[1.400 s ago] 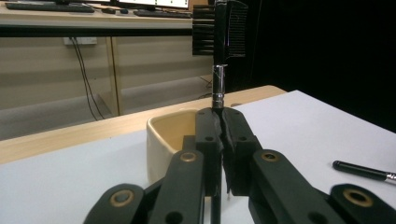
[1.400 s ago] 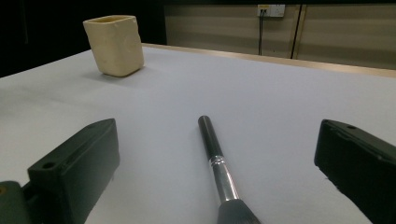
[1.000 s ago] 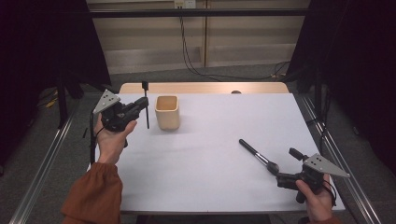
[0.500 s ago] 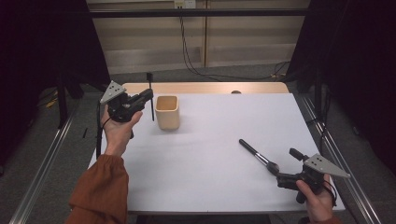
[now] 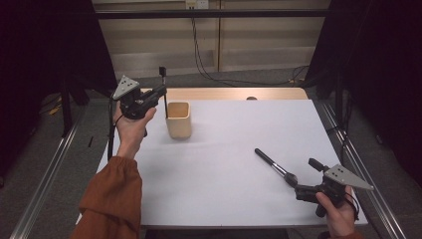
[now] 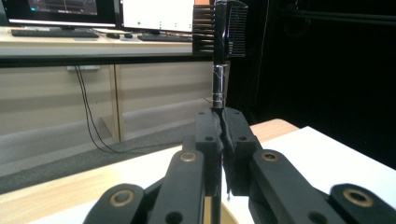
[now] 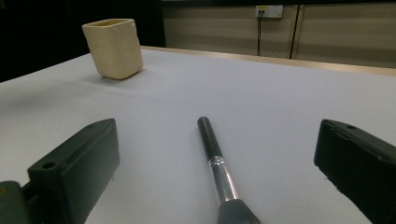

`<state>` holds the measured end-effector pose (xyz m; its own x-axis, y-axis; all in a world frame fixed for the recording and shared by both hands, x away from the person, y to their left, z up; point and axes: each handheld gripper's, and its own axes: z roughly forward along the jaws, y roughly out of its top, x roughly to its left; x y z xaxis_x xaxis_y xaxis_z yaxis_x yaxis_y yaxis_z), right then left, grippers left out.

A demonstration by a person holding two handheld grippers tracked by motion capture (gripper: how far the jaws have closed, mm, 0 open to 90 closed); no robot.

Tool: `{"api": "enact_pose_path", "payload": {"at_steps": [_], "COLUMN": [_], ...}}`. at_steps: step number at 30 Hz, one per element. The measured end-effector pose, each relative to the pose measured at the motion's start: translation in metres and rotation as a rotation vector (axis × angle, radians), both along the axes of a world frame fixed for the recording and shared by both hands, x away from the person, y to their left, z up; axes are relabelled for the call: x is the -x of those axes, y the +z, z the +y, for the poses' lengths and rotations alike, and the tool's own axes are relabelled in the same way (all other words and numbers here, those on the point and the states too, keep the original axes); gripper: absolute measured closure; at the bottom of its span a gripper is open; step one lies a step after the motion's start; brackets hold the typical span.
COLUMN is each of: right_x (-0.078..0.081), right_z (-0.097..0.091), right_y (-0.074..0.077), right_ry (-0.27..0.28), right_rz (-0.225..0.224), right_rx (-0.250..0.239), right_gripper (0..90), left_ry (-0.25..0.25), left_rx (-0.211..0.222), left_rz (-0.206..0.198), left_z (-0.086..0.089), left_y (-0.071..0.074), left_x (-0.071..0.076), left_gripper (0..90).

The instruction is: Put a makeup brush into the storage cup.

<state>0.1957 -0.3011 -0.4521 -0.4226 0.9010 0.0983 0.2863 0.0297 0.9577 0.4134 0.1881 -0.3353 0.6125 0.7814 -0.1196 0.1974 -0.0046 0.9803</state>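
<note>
High view showed a big white table (image 5: pixel 234 149) under both claws. A cream plastic cup with rounded corners (image 5: pixel 178 119) stood just beside the left claw (image 5: pixel 160 91), on the side toward the table's middle. That claw was squeezed tight on a thin black brush with a silver neck (image 6: pixel 219 79), which stood straight up between its jaws, bristle end on top. The right claw (image 7: pixel 215 172) sat low near the table's front edge, spread wide. A long black-and-silver makeup brush (image 7: pixel 215 158) lay flat on the table between its jaws, touching neither.
</note>
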Motion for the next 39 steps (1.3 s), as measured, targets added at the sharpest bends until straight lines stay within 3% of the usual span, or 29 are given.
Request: {"api": "enact_pose_path", "payload": {"at_steps": [12,18,22,26,27,31,39], "right_x": [0.0,0.0,0.0,0.001,0.001,0.001,0.001], "right_z": [0.0,0.0,0.0,0.0,0.0,0.001,0.0], "right_y": [0.0,0.0,0.0,0.0,0.0,0.0,0.0], "right_ry": [0.0,0.0,0.002,0.001,0.001,0.004,0.004], "right_rz": [0.004,0.002,0.002,0.003,0.003,0.004,0.004], "right_rx": [0.003,0.003,0.003,-0.002,-0.003,-0.002,-0.001], "right_gripper": [0.0,0.0,0.0,0.0,0.0,0.0,0.0], "left_ry": [0.004,0.002,0.013,0.013,0.012,0.013,0.018], "left_rx": [0.002,-0.037,-0.023,-0.04,-0.022,-0.053,-0.065], "left_rz": [0.004,0.003,0.019,0.015,0.019,0.027,0.043], "left_z": [-0.009,-0.014,-0.014,-0.016,-0.016,-0.019,-0.02], "left_y": [0.002,0.0,-0.004,-0.004,-0.005,-0.009,-0.016], "left_x": [-0.01,-0.014,-0.021,-0.022,-0.024,-0.026,-0.03], "left_gripper": [86.1,86.1,86.1,86.1,86.1,86.1,86.1]}}
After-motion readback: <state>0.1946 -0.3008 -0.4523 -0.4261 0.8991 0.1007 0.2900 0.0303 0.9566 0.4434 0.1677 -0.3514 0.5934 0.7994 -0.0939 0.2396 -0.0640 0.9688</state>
